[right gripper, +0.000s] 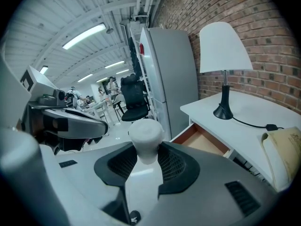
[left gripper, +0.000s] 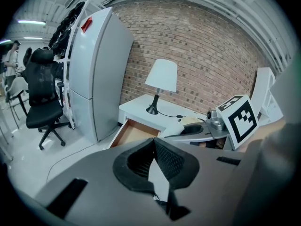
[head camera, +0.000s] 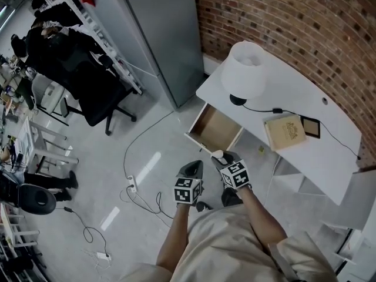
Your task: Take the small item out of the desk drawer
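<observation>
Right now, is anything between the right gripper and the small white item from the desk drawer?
Nothing visible: the right gripper is closed on the small white round-topped item, held outside the open wood-lined drawer, which looks empty.

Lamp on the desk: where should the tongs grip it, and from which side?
Lamp: grip the thin upright stem, coming level from the desk's front edge. Shade looks too wide, base too flat; brick wall stands behind.

Red brick wall [head camera: 282,16] looks rough, white desk top [head camera: 294,93] smooth matt, open drawer [head camera: 216,128] pale wood inside, grey floor [head camera: 147,157] glossy, small white item [right gripper: 146,135] smooth matt plastic, tall grey cabinet [head camera: 158,28] satin metal.
</observation>
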